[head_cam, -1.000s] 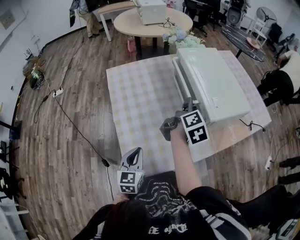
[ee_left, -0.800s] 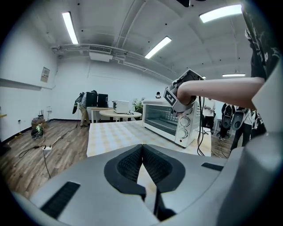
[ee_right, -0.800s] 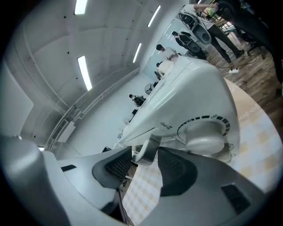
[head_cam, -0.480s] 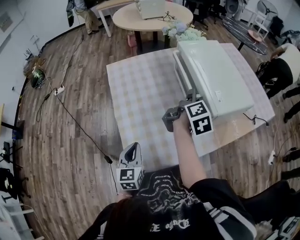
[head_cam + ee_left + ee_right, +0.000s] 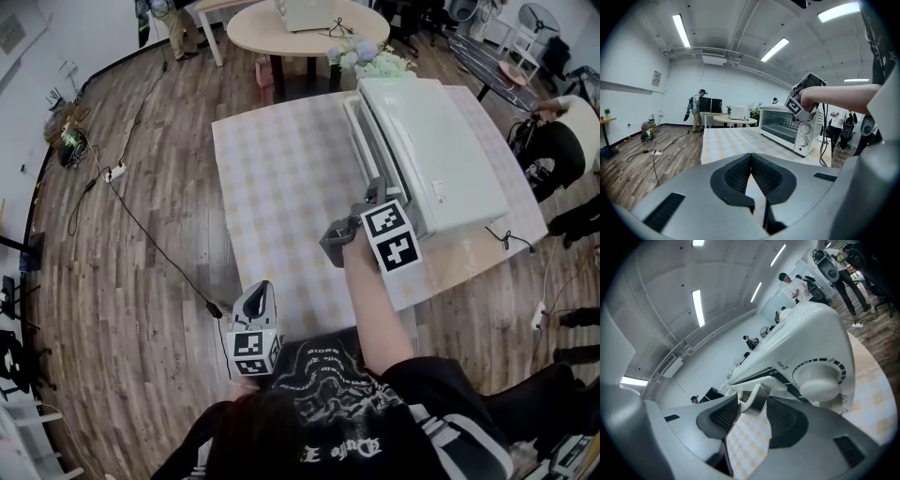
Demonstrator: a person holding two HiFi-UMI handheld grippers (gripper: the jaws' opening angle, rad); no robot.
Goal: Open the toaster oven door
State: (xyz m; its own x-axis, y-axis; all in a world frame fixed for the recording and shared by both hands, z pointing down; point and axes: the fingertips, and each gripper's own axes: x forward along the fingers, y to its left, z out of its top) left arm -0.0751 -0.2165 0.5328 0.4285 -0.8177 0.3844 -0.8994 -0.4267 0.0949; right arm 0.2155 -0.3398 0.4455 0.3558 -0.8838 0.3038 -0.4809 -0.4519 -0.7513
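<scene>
The left gripper (image 5: 262, 292) hangs low by the person's body, off the near edge of the table (image 5: 272, 178) and well apart from the work. Its jaws are together with nothing between them. It points across the checked cloth at the front of the toaster oven (image 5: 431, 159).

The right gripper (image 5: 373, 194) is much the nearer one and is up at the oven's front top edge. In the right gripper view its jaws straddle the near end of the door handle (image 5: 757, 398), where the chrome post meets the white bar. A pad sits close against each side, so it looks clamped on rather than merely around. Just to the right of the jaws is a white dial (image 5: 818, 380).

The handle's long axis runs along the top of the door (image 5: 778, 123), leading away from the person along the oven's front. The jaws cross it at right angles. The door faces left over the bare cloth, so the pull probably goes out that way and down, if it hinges at the bottom.

The oven stands on the right half of the table with its door shut. Through the glass only a rack seems to show; nothing else can be made out inside.
</scene>
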